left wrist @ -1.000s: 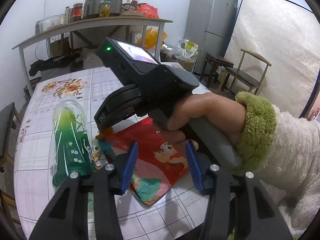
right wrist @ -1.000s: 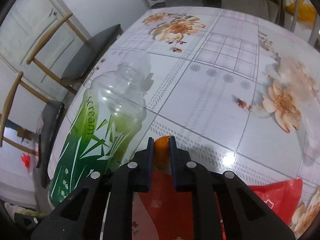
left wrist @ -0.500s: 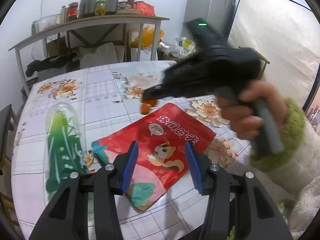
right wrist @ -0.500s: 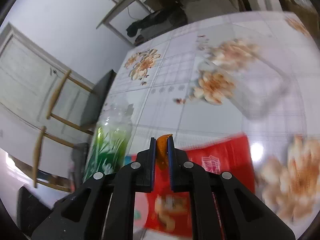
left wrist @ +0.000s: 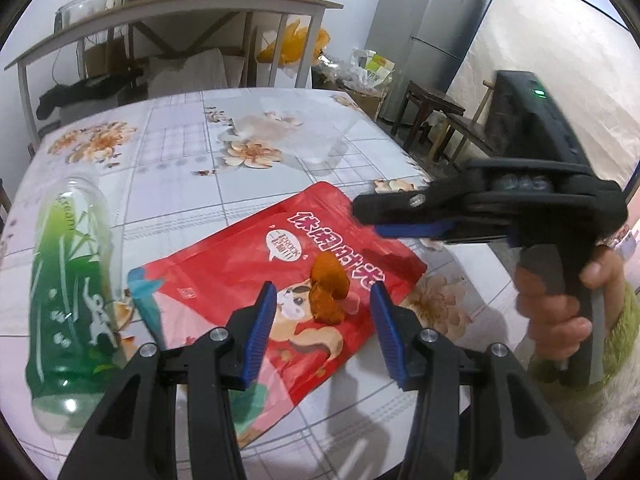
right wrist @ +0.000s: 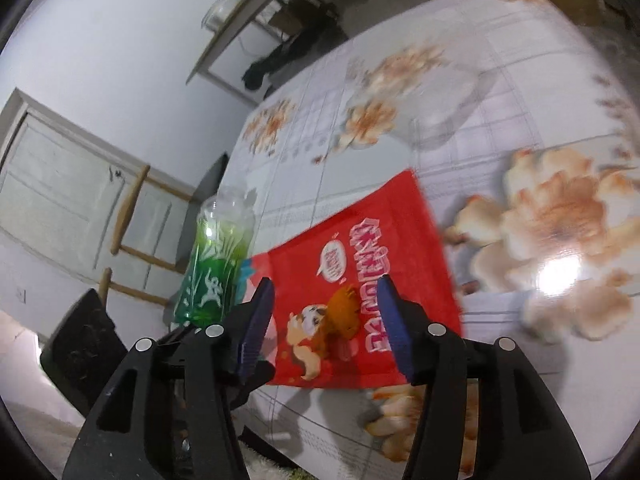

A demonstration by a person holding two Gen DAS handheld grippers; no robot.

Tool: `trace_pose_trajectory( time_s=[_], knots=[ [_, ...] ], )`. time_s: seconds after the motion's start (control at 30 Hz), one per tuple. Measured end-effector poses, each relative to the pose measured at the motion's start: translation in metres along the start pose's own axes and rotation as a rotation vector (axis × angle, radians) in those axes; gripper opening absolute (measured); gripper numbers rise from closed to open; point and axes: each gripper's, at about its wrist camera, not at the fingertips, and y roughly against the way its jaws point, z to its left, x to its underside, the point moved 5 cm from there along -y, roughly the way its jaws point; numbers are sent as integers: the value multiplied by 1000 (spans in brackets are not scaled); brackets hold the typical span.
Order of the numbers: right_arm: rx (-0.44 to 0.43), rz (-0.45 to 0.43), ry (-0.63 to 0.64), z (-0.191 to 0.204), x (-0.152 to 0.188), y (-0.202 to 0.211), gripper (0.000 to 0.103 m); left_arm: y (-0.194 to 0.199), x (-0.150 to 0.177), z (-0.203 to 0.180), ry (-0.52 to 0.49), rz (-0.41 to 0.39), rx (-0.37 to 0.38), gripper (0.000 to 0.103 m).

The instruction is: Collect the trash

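A red snack bag (left wrist: 280,276) lies flat on the flowered table (left wrist: 180,184); it also shows in the right wrist view (right wrist: 360,280). An orange peel piece (left wrist: 326,292) is over the bag, between my left fingers in that view; it shows blurred in the right wrist view (right wrist: 340,312). A green-labelled clear bottle (left wrist: 68,304) lies on its side left of the bag (right wrist: 218,264). My left gripper (left wrist: 322,332) is open and empty, low over the bag's near end. My right gripper (right wrist: 326,324) is open above the bag, seen from the side in the left wrist view (left wrist: 360,216).
A clear plastic container (left wrist: 296,132) stands at the table's far side. Wooden chairs (right wrist: 132,240) stand left of the table, a stool and chair (left wrist: 432,112) right. A cluttered shelf table (left wrist: 168,4) and a fridge (left wrist: 424,28) are behind.
My right gripper lifted the orange peel from beside the bottle, swung right and opened; the peel left its jaws and is now over the red bag. The left gripper stayed open.
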Motion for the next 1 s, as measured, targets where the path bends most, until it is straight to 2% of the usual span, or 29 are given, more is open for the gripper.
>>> trace_pose_trajectory(
  time_s=[0.1,0.27,0.4,0.53,0.67,0.77,0.83,0.87,0.9,0.93,1.0],
  knots=[
    [8,-75,-38,-14,-16,19,52,-11,-7,-1,27,12,32,47],
    [-13,-203,-168,-43,-55,35,53,-28,-13,-3,43,22,33,47],
    [76,-237,-192,-61,-86,29,53,-39,-15,-3,40,29,9,47],
    [254,-237,-87,-63,-117,10,53,-44,-11,-3,34,45,0,47],
    [378,-257,44,-57,-140,-1,52,-45,-8,-4,28,54,-4,47],
    [491,-260,194,-54,-157,-16,49,-46,-5,-6,18,61,-6,43],
    [520,-229,252,-55,-163,-26,41,-46,-4,-7,11,61,-11,43],
    [531,-197,273,-58,-164,-33,33,-46,-5,-7,13,59,-14,43],
    [537,-166,280,-61,-163,-36,20,-46,-4,-7,18,60,-10,42],
    [550,-129,282,-64,-162,-40,12,-46,-4,-7,20,61,-11,40],
    [529,-118,263,-65,-156,-36,6,-45,-4,-5,26,59,-10,40]
  ],
)
